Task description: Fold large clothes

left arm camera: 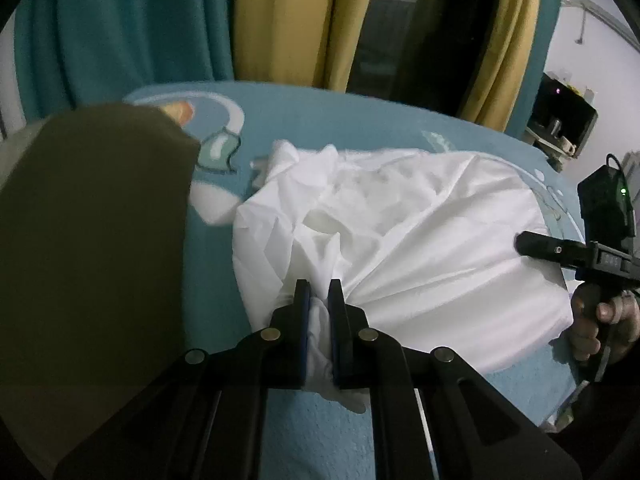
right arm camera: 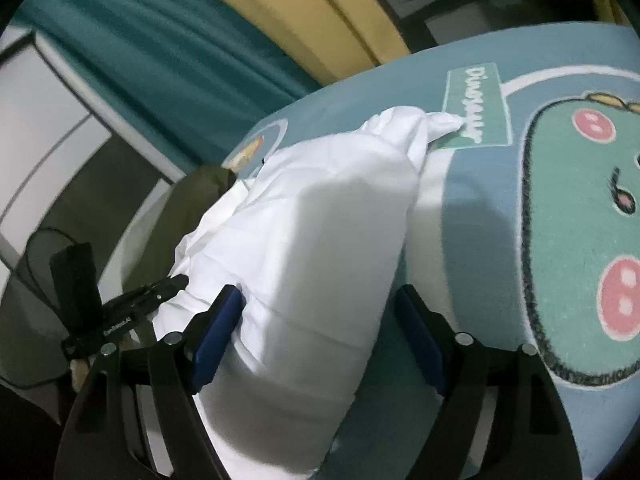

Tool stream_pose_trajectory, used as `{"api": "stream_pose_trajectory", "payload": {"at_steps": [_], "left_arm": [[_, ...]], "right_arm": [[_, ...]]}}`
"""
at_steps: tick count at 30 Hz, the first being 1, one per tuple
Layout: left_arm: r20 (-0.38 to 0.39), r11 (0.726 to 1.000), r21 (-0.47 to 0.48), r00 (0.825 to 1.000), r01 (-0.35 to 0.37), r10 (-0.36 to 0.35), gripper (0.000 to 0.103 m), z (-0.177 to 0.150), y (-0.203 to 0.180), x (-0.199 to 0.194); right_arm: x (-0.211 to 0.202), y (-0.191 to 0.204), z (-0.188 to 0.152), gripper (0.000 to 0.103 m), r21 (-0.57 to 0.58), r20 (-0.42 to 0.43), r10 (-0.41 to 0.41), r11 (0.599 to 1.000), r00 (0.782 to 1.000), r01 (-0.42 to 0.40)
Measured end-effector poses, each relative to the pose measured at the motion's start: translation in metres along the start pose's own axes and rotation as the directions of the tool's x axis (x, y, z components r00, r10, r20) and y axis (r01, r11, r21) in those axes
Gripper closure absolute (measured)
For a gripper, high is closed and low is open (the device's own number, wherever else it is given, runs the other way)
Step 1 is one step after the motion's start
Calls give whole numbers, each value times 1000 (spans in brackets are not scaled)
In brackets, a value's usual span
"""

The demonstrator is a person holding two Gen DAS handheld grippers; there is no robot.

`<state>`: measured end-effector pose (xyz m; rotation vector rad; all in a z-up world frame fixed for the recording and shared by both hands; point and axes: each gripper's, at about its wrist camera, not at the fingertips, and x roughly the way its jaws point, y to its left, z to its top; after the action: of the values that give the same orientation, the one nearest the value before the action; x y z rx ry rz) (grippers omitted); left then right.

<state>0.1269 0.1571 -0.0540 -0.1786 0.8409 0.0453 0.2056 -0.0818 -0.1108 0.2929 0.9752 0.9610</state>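
A large white garment (left arm camera: 400,232) lies crumpled on a light blue blanket (left arm camera: 340,128) with a dinosaur print. My left gripper (left arm camera: 319,292) is shut on a bunched edge of the white garment at its near side; cloth pokes out between the blue pads. My right gripper (right arm camera: 320,304) is open, its blue-padded fingers (right arm camera: 218,328) spread either side of the white garment (right arm camera: 312,220), just above it. The right gripper also shows in the left wrist view (left arm camera: 528,242), at the garment's right edge, held by a hand. The left gripper shows in the right wrist view (right arm camera: 176,282) at the garment's left edge.
An olive-brown cloth (left arm camera: 92,240) lies on the left of the bed, beside the white garment. Teal and yellow curtains (left arm camera: 280,20) hang behind the bed. A dark shelf unit (left arm camera: 564,116) stands at the far right. The blanket's dinosaur face (right arm camera: 580,220) fills the right.
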Motion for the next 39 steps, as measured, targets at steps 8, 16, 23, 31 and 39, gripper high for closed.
{"api": "stream_pose_trajectory", "payload": {"at_steps": [8, 16, 23, 31, 39], "left_arm": [[1, 997, -11, 997, 78, -78, 73, 7, -15, -9], [49, 986, 26, 985, 164, -165, 42, 20, -45, -18], [-30, 972, 31, 973, 231, -230, 36, 27, -81, 18], [-140, 951, -72, 941, 300, -308, 35, 30, -103, 82], [-178, 813, -243, 800, 529, -573, 25, 36, -115, 108]], "right_arm": [[-15, 16, -5, 78, -121, 7, -104, 987, 995, 104], [-81, -2, -23, 78, -176, 11, -251, 952, 968, 249], [-132, -29, -38, 78, -144, 36, -356, 923, 934, 358], [-154, -53, -52, 55, -50, 51, -349, 935, 936, 351], [-197, -80, -55, 52, 122, 203, -280, 958, 938, 259]]}}
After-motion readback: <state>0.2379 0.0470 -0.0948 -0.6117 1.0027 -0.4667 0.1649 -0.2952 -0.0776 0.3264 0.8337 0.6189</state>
